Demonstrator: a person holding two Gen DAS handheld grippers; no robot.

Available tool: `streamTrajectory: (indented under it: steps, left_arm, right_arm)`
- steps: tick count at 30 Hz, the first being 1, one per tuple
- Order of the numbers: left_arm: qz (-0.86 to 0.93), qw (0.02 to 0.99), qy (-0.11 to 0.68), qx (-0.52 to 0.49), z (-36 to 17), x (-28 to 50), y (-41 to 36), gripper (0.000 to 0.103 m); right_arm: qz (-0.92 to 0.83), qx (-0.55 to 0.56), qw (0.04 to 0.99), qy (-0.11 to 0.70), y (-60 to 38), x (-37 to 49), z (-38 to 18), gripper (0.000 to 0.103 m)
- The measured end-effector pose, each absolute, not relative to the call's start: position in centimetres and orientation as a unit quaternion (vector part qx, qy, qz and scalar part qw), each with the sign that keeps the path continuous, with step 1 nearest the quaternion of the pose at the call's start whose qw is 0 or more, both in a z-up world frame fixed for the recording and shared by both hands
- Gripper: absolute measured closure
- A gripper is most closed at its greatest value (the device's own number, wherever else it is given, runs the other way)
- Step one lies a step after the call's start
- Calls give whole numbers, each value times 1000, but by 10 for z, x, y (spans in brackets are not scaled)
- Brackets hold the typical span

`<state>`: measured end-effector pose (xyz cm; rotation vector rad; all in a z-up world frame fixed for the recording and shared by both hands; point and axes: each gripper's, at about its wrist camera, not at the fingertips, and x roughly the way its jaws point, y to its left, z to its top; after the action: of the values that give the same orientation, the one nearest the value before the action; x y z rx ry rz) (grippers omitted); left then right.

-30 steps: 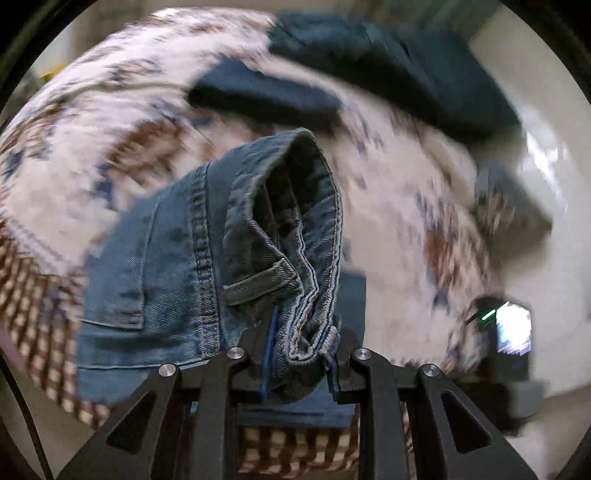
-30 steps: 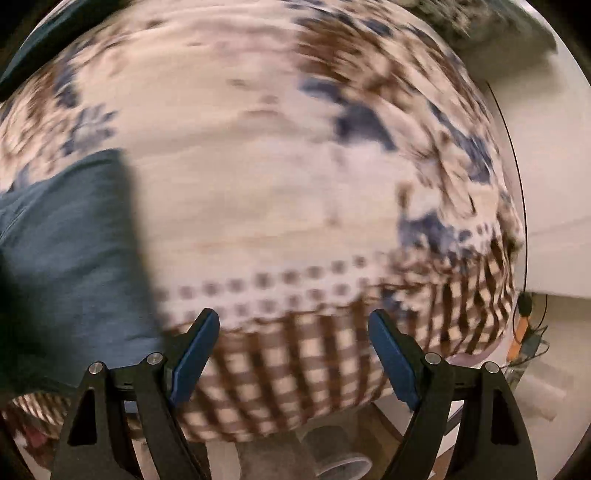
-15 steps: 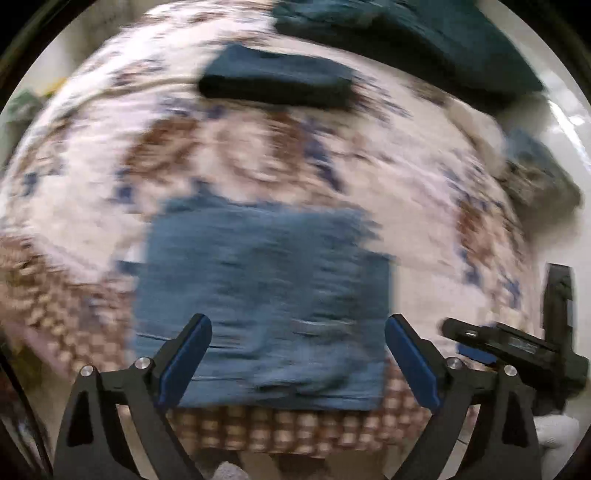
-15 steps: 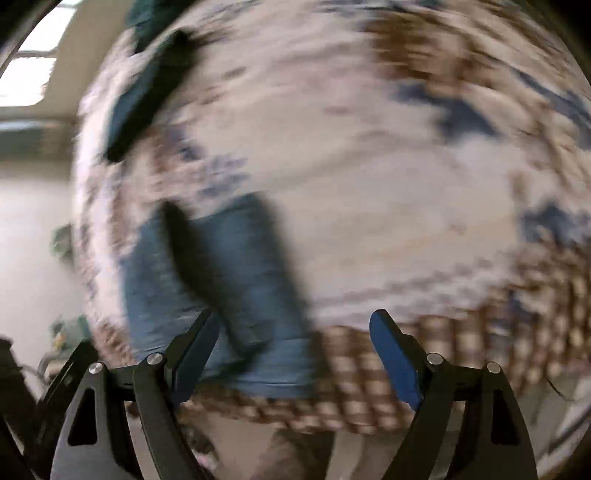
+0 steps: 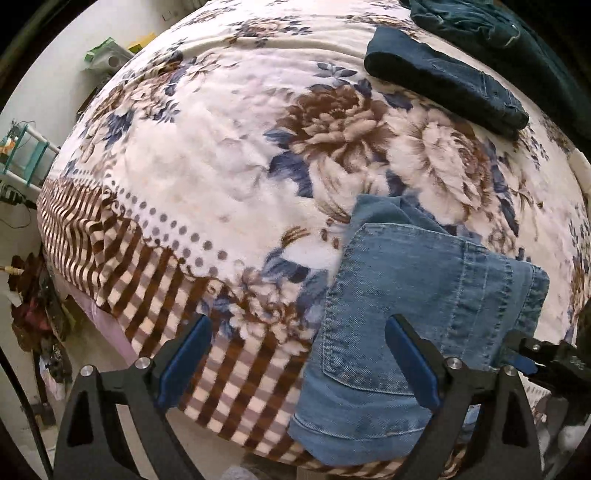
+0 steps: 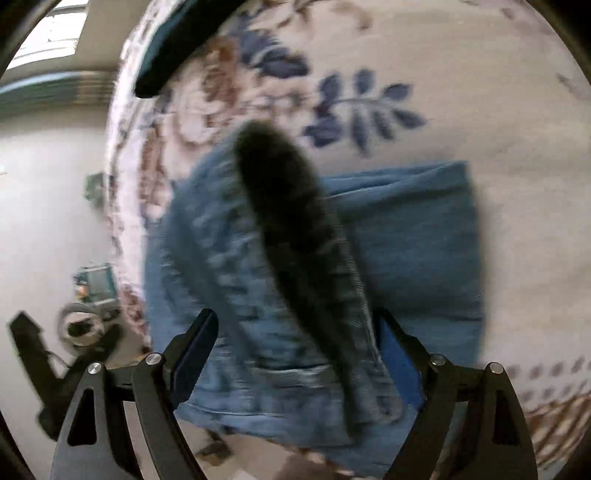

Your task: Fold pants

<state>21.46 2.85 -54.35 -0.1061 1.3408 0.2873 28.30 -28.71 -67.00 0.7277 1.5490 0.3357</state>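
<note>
Folded light blue jeans (image 5: 413, 295) lie at the near edge of a floral blanket (image 5: 221, 155), back pocket up. My left gripper (image 5: 297, 362) is open and empty, just left of the jeans, its right finger over their edge. My right gripper (image 6: 295, 354) is open over the jeans (image 6: 406, 243), which show blurred with a raised fold whose dark opening runs up the middle. The right gripper also shows at the right edge of the left wrist view (image 5: 546, 354).
Folded dark blue jeans (image 5: 443, 81) and a heap of dark green clothing (image 5: 498, 26) lie at the far side of the bed. The bed edge and floor are just below the jeans. A teal rack (image 5: 22, 151) and clutter stand at the left.
My left gripper let go of the jeans' waistband, opened and swung left. The jeans dropped flat on the blanket. My right gripper moved left over the jeans.
</note>
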Motion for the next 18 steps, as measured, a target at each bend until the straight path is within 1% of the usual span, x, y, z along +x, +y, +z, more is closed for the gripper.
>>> streamTrajectory:
  steps: [2,3,4,5,6,7,8,9,10,12,16,17,18]
  left_arm:
    - [135,771,621,-42,-545,216,28,7]
    - [132,770,623,-44,-547,217,28,7]
    - [132,768,624,-48,-549,217,29,7]
    - [131,767,626,-53,-550,217,30,7]
    - [128,765,629,-58,-552,218,30,7]
    - [126,762,632,-61,-554,218,31,7]
    - [127,761,633,-63,-554,219,32,7]
    - [127,761,633,-65,-554,219,32,7]
    - [128,762,632,-68,-552,219,34,7]
    - [125,763,630,-73,-549,219,36,7]
    - [112,767,627,-84,-539,222,39,7]
    - [108,769,624,-90,-535,223,40,7]
    - [104,771,621,-97,-532,224,41,7]
  right_arm:
    - [143,287,654,685,-275,283,-669,15]
    - [135,272,661,686,-269,283,-671,18]
    - [123,262,664,690,-267,283,-674,27]
    - [109,258,667,691,-266,282,-677,33]
    - [93,256,672,689,-263,283,-676,49]
    - [87,254,675,687,-262,282,-674,60]
    - [86,241,681,686,-259,281,-669,65]
    - [85,209,697,680,-251,279,-655,78]
    - [86,185,708,676,-243,276,-643,86]
    - [79,158,730,660,-236,270,-616,88]
    - [33,193,747,636,-272,259,-575,90]
    - [10,196,752,629,-286,255,-567,94]
    - [-12,196,757,623,-301,251,-560,94]
